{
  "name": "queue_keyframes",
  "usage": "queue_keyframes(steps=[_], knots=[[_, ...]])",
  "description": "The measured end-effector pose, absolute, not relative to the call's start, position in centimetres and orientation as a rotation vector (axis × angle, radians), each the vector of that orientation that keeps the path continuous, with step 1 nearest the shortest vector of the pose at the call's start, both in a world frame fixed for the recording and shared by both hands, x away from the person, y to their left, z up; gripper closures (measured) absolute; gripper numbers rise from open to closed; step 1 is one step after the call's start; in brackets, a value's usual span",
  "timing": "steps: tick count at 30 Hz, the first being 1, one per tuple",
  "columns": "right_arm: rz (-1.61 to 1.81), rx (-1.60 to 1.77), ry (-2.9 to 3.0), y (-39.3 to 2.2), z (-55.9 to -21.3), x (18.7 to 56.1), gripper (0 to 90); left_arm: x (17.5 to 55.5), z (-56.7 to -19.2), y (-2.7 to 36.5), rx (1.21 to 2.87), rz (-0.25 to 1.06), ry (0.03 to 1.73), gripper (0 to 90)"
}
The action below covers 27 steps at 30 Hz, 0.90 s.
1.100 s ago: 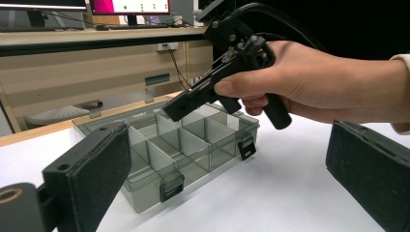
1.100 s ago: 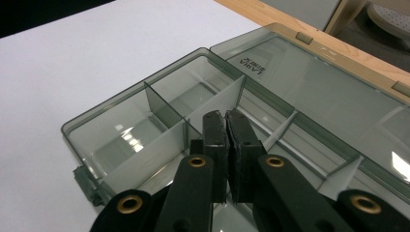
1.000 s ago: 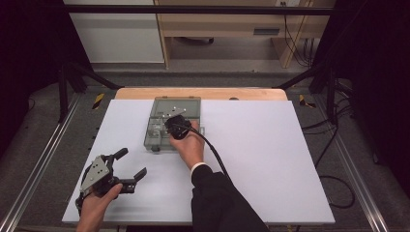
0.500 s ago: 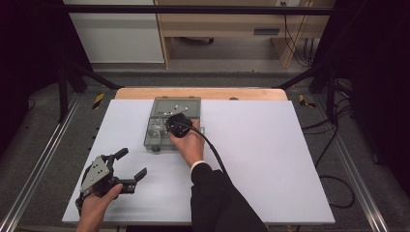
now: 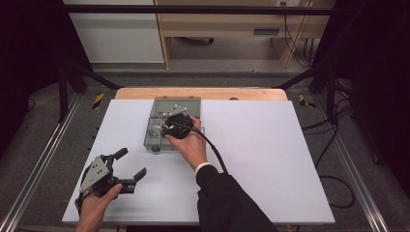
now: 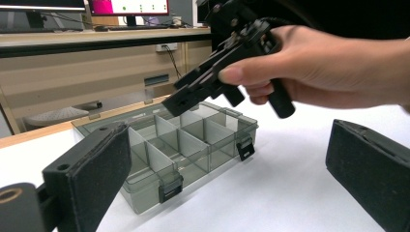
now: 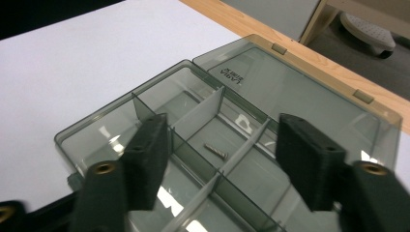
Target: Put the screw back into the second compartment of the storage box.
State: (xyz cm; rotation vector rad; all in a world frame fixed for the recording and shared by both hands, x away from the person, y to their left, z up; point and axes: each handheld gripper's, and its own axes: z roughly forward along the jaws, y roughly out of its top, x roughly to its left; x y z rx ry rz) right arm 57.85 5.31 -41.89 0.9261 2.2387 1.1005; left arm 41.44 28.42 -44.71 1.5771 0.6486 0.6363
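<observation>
A smoky clear compartment box (image 5: pixel 155 140) lies open at the table's far middle, its lid (image 7: pixel 309 87) folded back flat. A small screw (image 7: pixel 215 150) rests on the floor of one middle compartment. My right gripper (image 5: pixel 170 127) hovers over the box, pointing down into it. Its jaws have just been opening and now stand apart (image 7: pixel 225 133) over that compartment, touching nothing, with the screw below the gap. My left gripper (image 5: pixel 131 163) rests at the table's near left, open and empty, facing the box (image 6: pixel 193 145) and the right gripper (image 6: pixel 208 96).
The white table top (image 5: pixel 270 154) stretches wide to the right of the box. A wooden strip (image 5: pixel 203 93) runs along the far edge. The right gripper's black cable (image 5: pixel 215 152) trails back over the table towards the sleeve.
</observation>
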Motion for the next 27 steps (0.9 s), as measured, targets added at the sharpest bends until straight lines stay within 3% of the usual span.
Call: queue_keyframes(steps=[1,8,27], knots=[[1.061,0.913,2.227,5.1,-41.3,57.4,25.0,41.5,-44.7,28.5,1.579,0.636,0.648,2.3],[1.013,0.849,2.246,3.6,-39.4,55.1,15.2,41.5,-44.7,28.7,1.574,0.643,0.656,2.3],[0.889,0.774,2.443,-4.9,-39.5,49.3,7.4,41.5,-44.8,28.8,1.582,0.65,0.658,2.2]])
